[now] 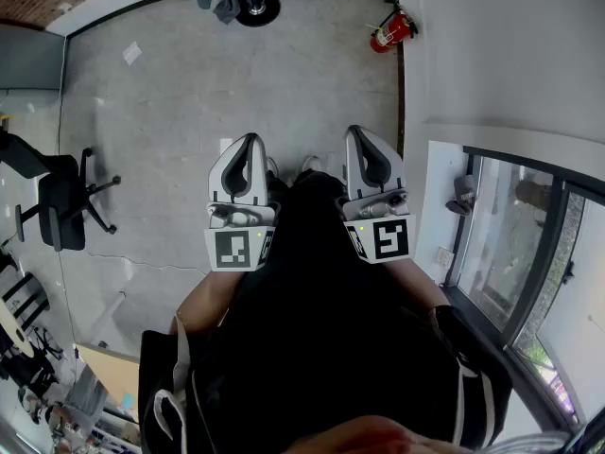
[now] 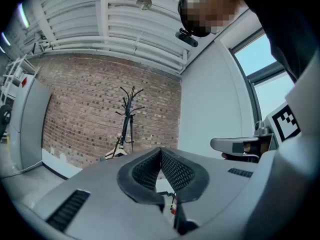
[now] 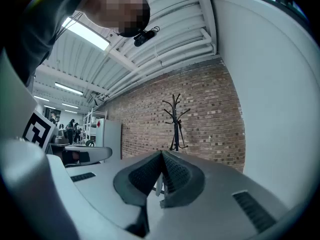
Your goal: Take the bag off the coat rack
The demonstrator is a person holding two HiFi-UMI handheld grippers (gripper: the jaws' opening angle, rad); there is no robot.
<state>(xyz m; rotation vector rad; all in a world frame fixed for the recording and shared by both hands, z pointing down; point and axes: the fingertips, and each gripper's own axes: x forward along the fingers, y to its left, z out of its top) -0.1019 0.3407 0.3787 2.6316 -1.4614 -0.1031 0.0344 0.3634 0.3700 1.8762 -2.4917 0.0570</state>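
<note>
With left gripper (image 1: 250, 142) and right gripper (image 1: 356, 134) both pinched closed on nothing and the bag (image 2: 114, 153) seemingly hanging low on the far-off coat rack (image 2: 129, 118), the person should probably walk closer, then spread the jaws before reaching.

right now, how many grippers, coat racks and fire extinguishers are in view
hand-held grippers: 2 (left hand-held gripper, right hand-held gripper)
coat rack: 1
fire extinguisher: 1
total: 4
</note>
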